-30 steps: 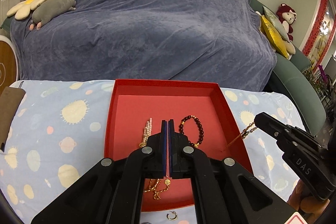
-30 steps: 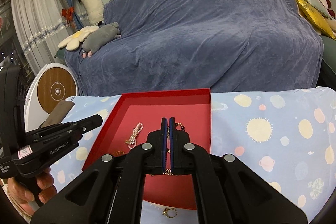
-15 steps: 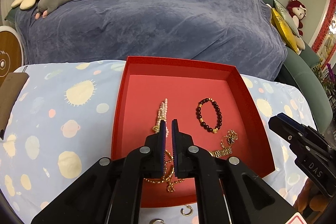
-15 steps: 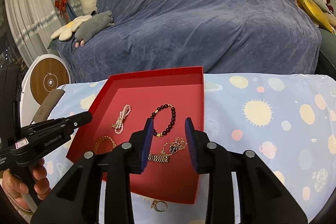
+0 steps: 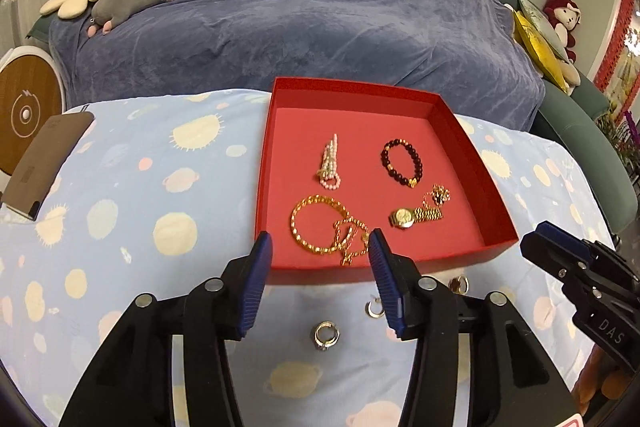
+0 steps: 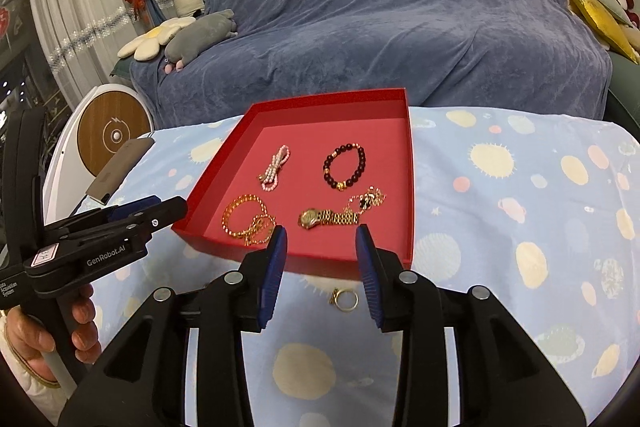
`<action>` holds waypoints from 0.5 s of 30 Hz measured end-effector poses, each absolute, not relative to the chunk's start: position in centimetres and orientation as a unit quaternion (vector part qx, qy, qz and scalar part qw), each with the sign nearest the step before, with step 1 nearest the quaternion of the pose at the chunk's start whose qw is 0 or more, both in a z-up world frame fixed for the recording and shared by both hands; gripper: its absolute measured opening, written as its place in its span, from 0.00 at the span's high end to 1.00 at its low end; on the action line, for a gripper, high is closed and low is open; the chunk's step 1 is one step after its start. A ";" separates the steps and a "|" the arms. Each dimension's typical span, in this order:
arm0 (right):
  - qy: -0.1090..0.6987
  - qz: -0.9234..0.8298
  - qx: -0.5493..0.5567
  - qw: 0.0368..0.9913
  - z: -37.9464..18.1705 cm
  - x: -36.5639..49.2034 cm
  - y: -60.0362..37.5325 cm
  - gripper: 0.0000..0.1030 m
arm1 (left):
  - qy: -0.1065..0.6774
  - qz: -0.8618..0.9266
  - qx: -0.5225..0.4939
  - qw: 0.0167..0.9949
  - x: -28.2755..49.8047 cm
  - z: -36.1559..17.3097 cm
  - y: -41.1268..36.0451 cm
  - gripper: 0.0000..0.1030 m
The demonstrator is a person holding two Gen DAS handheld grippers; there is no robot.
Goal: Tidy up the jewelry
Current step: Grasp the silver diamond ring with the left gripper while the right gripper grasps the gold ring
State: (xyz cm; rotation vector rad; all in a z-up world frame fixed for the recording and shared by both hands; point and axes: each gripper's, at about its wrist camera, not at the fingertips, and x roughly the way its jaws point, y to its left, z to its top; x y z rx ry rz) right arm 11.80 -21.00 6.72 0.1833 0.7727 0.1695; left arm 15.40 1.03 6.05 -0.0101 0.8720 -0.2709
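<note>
The red tray (image 5: 264, 187) (image 6: 411, 187) holds a pearl bracelet (image 5: 330, 163), a dark bead bracelet (image 5: 402, 157), a gold chain (image 5: 320, 223), a gold watch (image 5: 412, 215) (image 6: 324, 217) and a small gold necklace (image 5: 440, 193). Three rings (image 5: 326, 334) (image 5: 375, 308) (image 5: 459, 283) lie on the cloth in front of the tray. My left gripper (image 5: 320, 239) hovers over the tray's near edge, jaws opening, nothing between them. My right gripper (image 6: 321, 231) does the same above a gold ring (image 6: 345, 299), jaws opening and empty.
The table has a pale blue cloth with planet prints (image 5: 120, 227). A brown phone-like case (image 5: 44, 167) lies at its far left edge. Behind stands a sofa under a blue blanket (image 5: 320, 7) with plush toys. A hand (image 6: 40, 339) holds the left gripper's handle.
Both grippers went from shut to open and drew back from over the tray toward its near edge. The gold chain and the watch now lie free in the tray.
</note>
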 end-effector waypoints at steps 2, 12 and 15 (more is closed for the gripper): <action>0.381 0.080 0.095 0.916 6.4 10.8 -21.1 0.66 | 0.425 -0.127 0.004 0.896 14.5 5.6 1.2 0.46; 0.401 0.082 0.104 0.907 4.7 8.4 -20.8 0.61 | 0.445 -0.121 0.046 0.886 11.5 1.2 1.6 0.38; 0.409 0.084 0.105 0.903 4.1 8.5 -20.5 0.61 | 0.442 -0.124 0.059 0.886 11.4 0.4 1.3 0.38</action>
